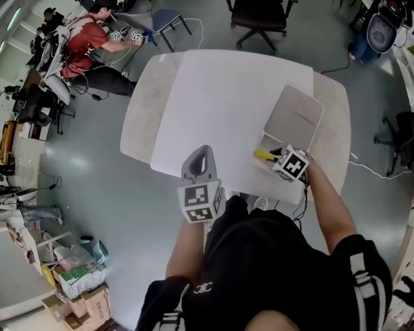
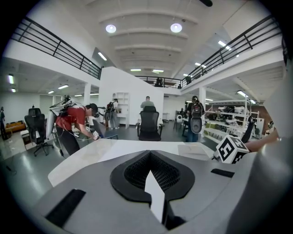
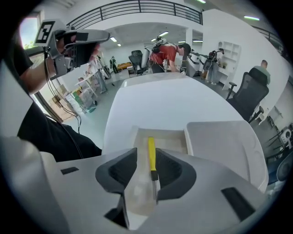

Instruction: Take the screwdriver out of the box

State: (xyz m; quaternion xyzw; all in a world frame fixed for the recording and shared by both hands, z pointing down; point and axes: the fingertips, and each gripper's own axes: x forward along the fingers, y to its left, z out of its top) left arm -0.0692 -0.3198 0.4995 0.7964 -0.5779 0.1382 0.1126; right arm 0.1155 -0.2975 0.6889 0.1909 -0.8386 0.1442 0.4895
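A screwdriver with a yellow handle (image 3: 151,151) lies in the open shallow white box (image 3: 170,140) at the table's right side; its handle (image 1: 264,155) also shows in the head view. My right gripper (image 3: 146,159) points steeply down over the box, jaws open. The screwdriver shows in the gap between them, close to the right pad, and is not gripped. The box lid (image 3: 226,144) lies flipped back beyond it. My left gripper (image 1: 201,152) hovers over the table's near edge, left of the box, and looks shut and empty (image 2: 150,160).
The white table (image 1: 213,103) carries only the box (image 1: 275,150) and its lid (image 1: 294,117). Black office chairs (image 1: 259,18) stand past the far edge. A person in a red shirt (image 1: 87,40) bends over at the far left. Cardboard boxes (image 1: 81,294) sit on the floor near left.
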